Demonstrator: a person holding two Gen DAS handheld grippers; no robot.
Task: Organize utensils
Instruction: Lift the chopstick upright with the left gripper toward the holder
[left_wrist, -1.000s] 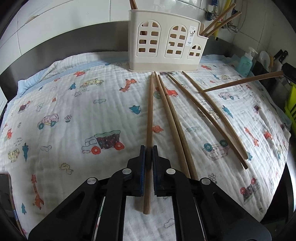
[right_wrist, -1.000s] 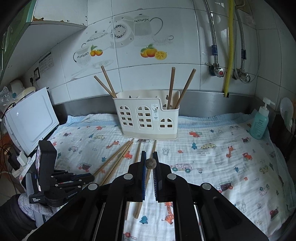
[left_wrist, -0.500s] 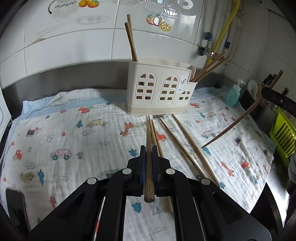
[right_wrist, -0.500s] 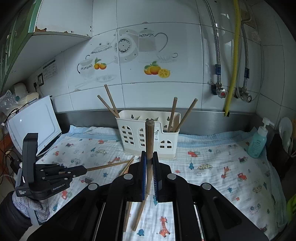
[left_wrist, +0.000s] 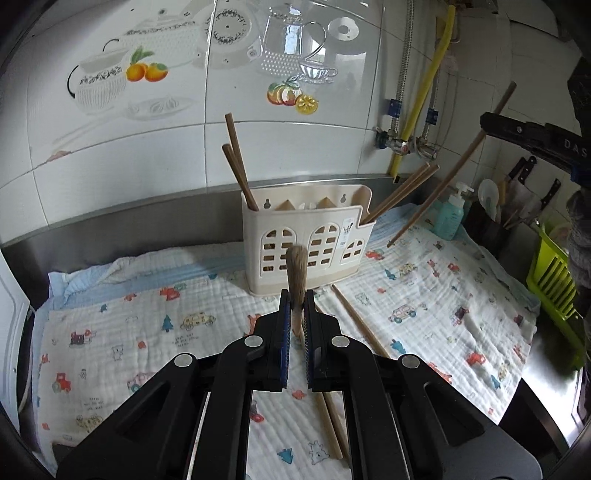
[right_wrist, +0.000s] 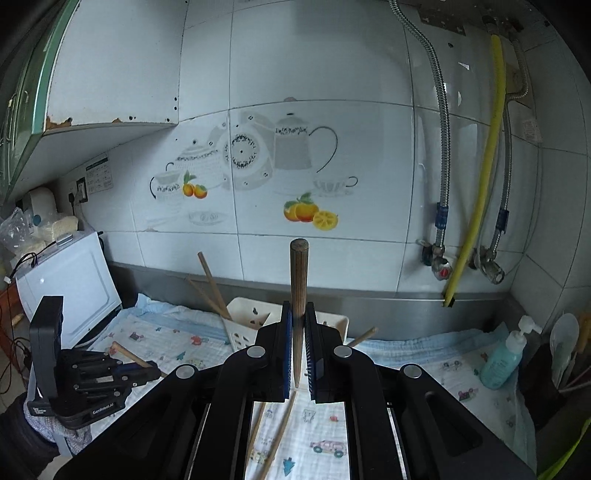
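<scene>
A cream utensil holder (left_wrist: 306, 240) stands on the patterned cloth (left_wrist: 147, 317) against the steel backsplash, with chopsticks leaning out at its left (left_wrist: 236, 166) and right (left_wrist: 402, 192) ends. My left gripper (left_wrist: 296, 306) is shut on a wooden chopstick (left_wrist: 296, 273), held end-on in front of the holder. My right gripper (right_wrist: 298, 317) is shut on another chopstick (right_wrist: 298, 280), held upright above the holder (right_wrist: 243, 314). That chopstick also shows in the left wrist view (left_wrist: 454, 170), slanting down at the right. Loose chopsticks (left_wrist: 354, 317) lie on the cloth.
A teal soap bottle (left_wrist: 448, 214), a knife block with utensils (left_wrist: 517, 199) and a green rack (left_wrist: 554, 280) stand at the right. A white appliance (right_wrist: 62, 284) sits at the left. Pipes and a yellow hose (right_wrist: 480, 184) run down the tiled wall.
Both grippers have lifted their chopsticks off the cloth and tipped them upward. The right one has risen and moved over the holder; the left one has come closer to the holder's front.
</scene>
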